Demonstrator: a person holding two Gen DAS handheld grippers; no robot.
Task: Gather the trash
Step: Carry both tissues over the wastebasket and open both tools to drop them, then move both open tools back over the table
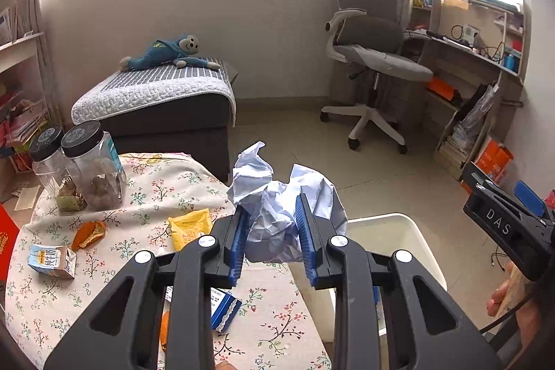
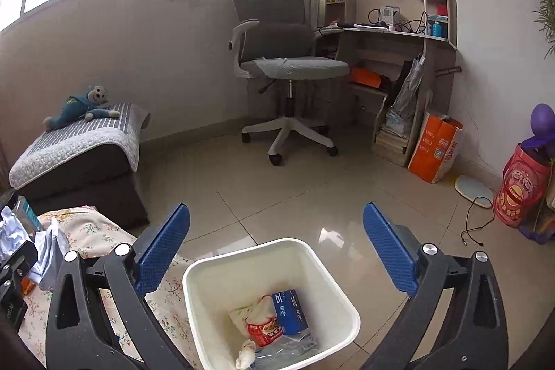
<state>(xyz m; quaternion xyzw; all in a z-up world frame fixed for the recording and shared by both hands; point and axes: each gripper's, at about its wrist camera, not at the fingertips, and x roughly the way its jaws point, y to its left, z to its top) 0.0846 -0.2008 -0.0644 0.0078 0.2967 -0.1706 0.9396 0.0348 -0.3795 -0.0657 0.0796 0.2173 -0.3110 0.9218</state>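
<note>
Your left tongs [image 1: 274,231] are clamped on a crumpled paper wad [image 1: 282,207]; both blue pads press into its sides and the bulk of it bulges up past the tips. The wad hangs over the edge of the floral-cloth table [image 1: 104,283], just left of the white bin [image 1: 392,231].

Your right tongs [image 2: 277,245] stand wide apart with nothing between the pads. They sit directly above the bin [image 2: 194,280], which holds a blue box [image 2: 289,311], a red wrapper [image 2: 263,328] and a white tissue [image 2: 246,354].

On the table: a milk carton [image 1: 52,260], a yellow packet [image 1: 190,227], orange peel [image 1: 88,233], two jars [image 1: 79,162].
</note>
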